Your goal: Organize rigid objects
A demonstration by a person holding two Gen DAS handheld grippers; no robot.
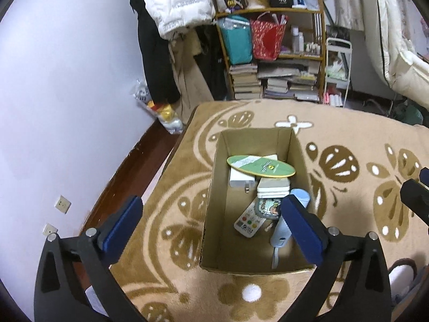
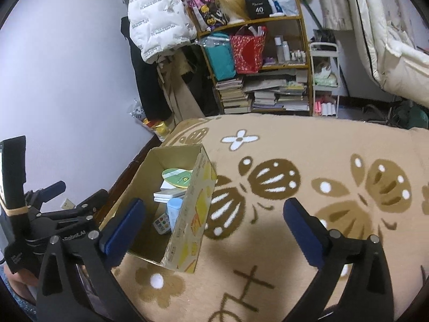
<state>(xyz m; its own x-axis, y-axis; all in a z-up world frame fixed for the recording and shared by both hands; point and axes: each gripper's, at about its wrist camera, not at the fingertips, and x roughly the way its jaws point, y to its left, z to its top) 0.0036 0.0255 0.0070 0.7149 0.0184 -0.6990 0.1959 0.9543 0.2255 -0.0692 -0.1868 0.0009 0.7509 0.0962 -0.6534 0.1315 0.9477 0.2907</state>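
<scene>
1. Since both tools hang empty above the patterned blanket point(image 2: 308, 161) and nothing loose lies on it within view, we judge that the gathering step is at or near its end: the rigid things we can see already sit in the cardboard box point(image 1: 214, 187).
2. Our left gripper point(image 1: 211, 212) hovers over the near end of the box with its blue pads spread wide and nothing between them; our right gripper point(image 2: 214, 214) hangs just to the right of the box over bare blanket, likewise spread wide and carrying nothing.
3. The box stands upright and open-topped on the blanket, toward its left edge near the wall (the right wrist view shows its yellow-printed outer side).
4. Inside, a green oval board point(image 1: 261, 167) lies tilted across the far end, resting on a white charger block point(image 1: 241, 178) and a flat pale tin point(image 1: 273, 186).
5. Nearer to us lie a white remote with coloured buttons point(image 1: 248, 221), a small picture-printed case point(image 1: 268, 206) touching it, a light blue cylinder point(image 1: 301, 196) against the right wall, and a pale blue handled tool point(image 1: 280, 234) whose exact kind we cannot tell.
6. The contents are heaped rather than laid in order, so we think the next move calls for either a search beyond the frame for remaining items or a careful reach down between the walls to straighten the pile, keeping the pads clear of the cardboard rim.
</scene>
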